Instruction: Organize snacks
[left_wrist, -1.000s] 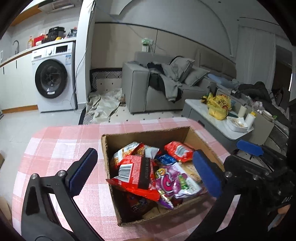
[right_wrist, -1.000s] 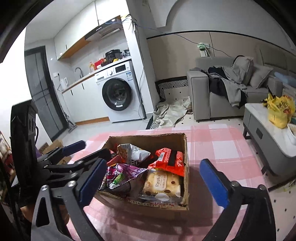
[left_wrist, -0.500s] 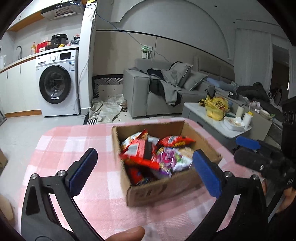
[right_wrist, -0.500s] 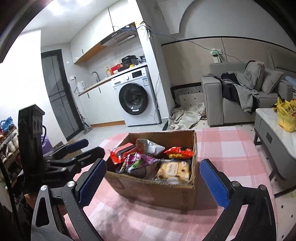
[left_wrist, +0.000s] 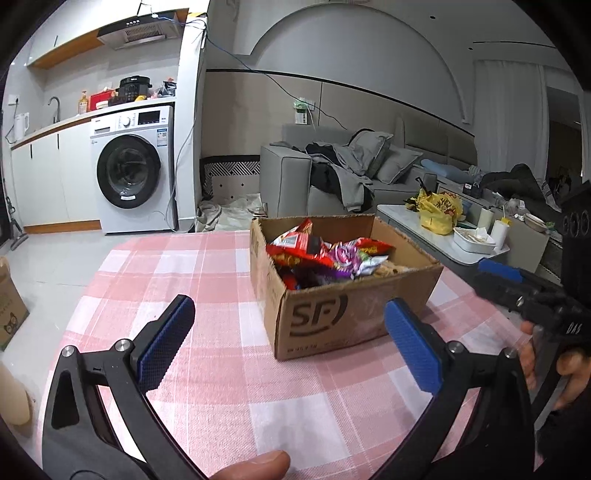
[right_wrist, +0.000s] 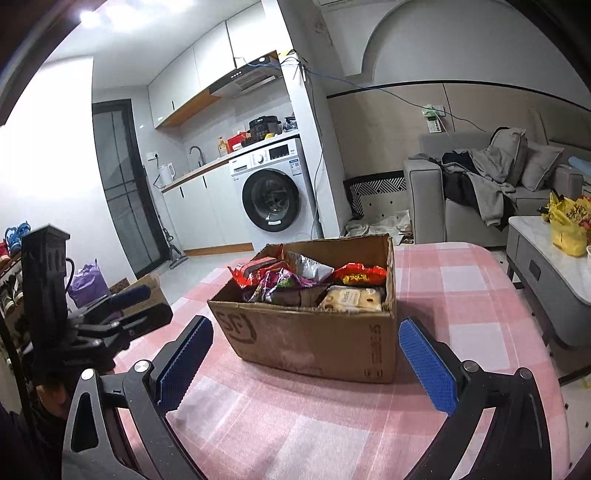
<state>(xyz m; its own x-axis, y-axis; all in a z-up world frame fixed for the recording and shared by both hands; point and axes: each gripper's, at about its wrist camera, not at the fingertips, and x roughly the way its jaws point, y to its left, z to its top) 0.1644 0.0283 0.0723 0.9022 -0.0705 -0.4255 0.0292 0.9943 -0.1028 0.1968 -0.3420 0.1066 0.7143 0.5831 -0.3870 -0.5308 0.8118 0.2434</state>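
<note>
A brown cardboard box (left_wrist: 343, 317) marked "SF" stands on a pink checked tablecloth (left_wrist: 207, 280), filled with several snack packets (left_wrist: 325, 254) in red, purple and silver. In the right wrist view the same box (right_wrist: 314, 339) shows a red packet (right_wrist: 360, 275) and a pale biscuit pack (right_wrist: 351, 298) on top. My left gripper (left_wrist: 288, 341) is open, low over the cloth in front of the box, holding nothing. My right gripper (right_wrist: 304, 360) is open too, just short of the box's near wall. Each gripper shows in the other's view, off to the side.
A low white table (left_wrist: 443, 236) with a yellow bag (left_wrist: 437, 210) and cups stands right of the dining table. Behind are a grey sofa (left_wrist: 332, 177) with clothes and a washing machine (left_wrist: 133, 170). A cardboard carton (left_wrist: 9, 306) sits on the floor at the left.
Both grippers have pulled back and down from above the box, so I now see its side walls instead of looking into it. Both stayed open and empty.
</note>
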